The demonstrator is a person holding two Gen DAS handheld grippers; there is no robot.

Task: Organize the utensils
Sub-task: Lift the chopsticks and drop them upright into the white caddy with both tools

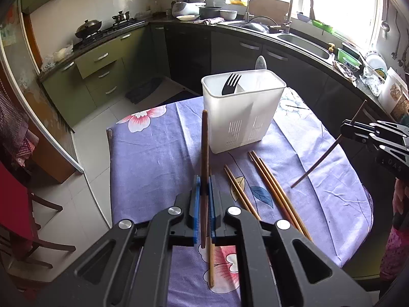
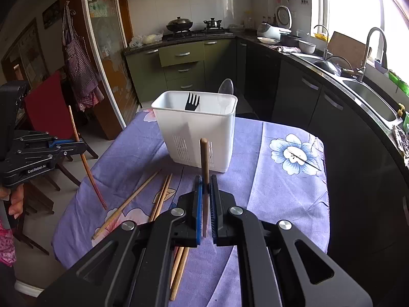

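My left gripper (image 1: 204, 182) is shut on a dark brown chopstick (image 1: 204, 140) that stands nearly upright above the table. My right gripper (image 2: 205, 182) is shut on a second dark chopstick (image 2: 204, 158), also held up off the cloth. Beyond both stands the white utensil holder (image 1: 242, 112) (image 2: 194, 130), with a black fork (image 1: 231, 84) (image 2: 192, 101) and a spoon (image 1: 260, 62) (image 2: 226, 87) in it. Several lighter chopsticks (image 1: 276, 189) (image 2: 127, 202) lie loose on the cloth in front of the holder. Each gripper also shows in the other's view: the right gripper (image 1: 345, 129), the left gripper (image 2: 83, 143).
The table (image 1: 153, 153) (image 2: 268, 192) wears a purple flowered cloth and ends close behind the holder. A dark kitchen counter with a sink (image 2: 370, 99) curves along the right. A red chair (image 2: 48, 107) stands at the left. A person's hand (image 2: 15, 202) holds the left gripper.
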